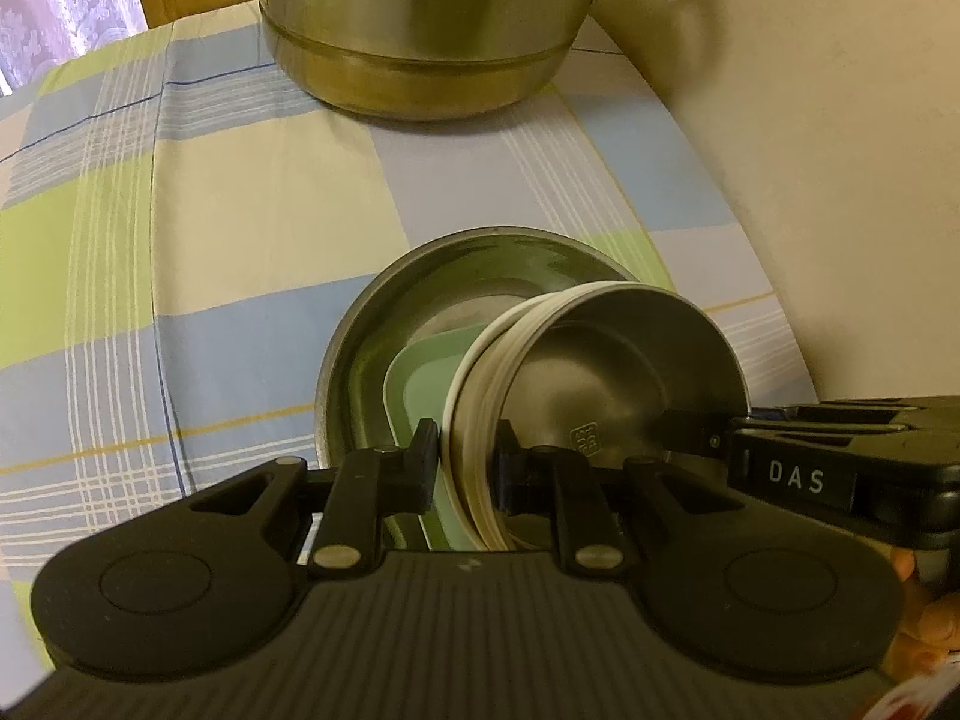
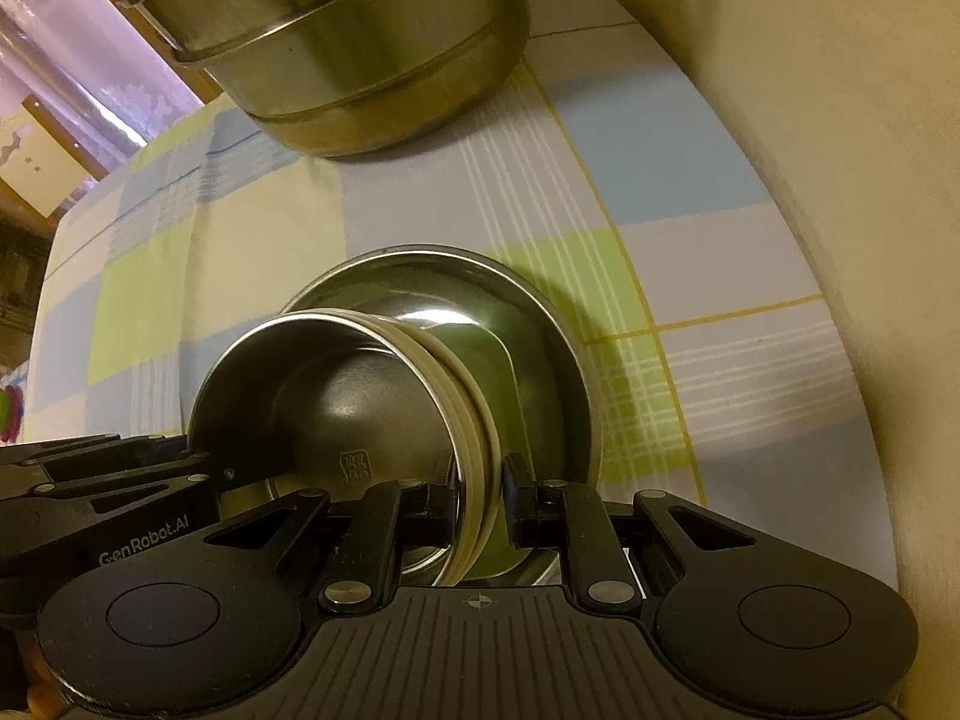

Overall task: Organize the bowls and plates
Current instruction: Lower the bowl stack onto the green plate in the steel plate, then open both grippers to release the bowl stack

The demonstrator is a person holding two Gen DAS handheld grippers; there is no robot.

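A stack of nested bowls (image 1: 600, 372), a steel one inside white ones, hangs tilted just over a wide steel plate (image 1: 384, 312) on the checked tablecloth. A pale green plate (image 1: 420, 384) lies in that steel plate. My left gripper (image 1: 465, 456) is shut on the stack's near rim, one finger inside and one outside. My right gripper (image 1: 684, 429) grips the rim on the opposite side. In the right wrist view the right gripper (image 2: 480, 492) pinches the bowl stack (image 2: 336, 396), the left gripper (image 2: 210, 468) holds its left side, and the steel plate (image 2: 540, 324) lies beneath. Whether the stack touches the plates is hidden.
A large steel pot (image 1: 420, 30) with a brown handle stands at the back of the table, also seen in the right wrist view as the pot (image 2: 336, 30). A cream wall (image 1: 810, 150) borders the table on the right. A curtain (image 1: 60, 0) hangs at the far left.
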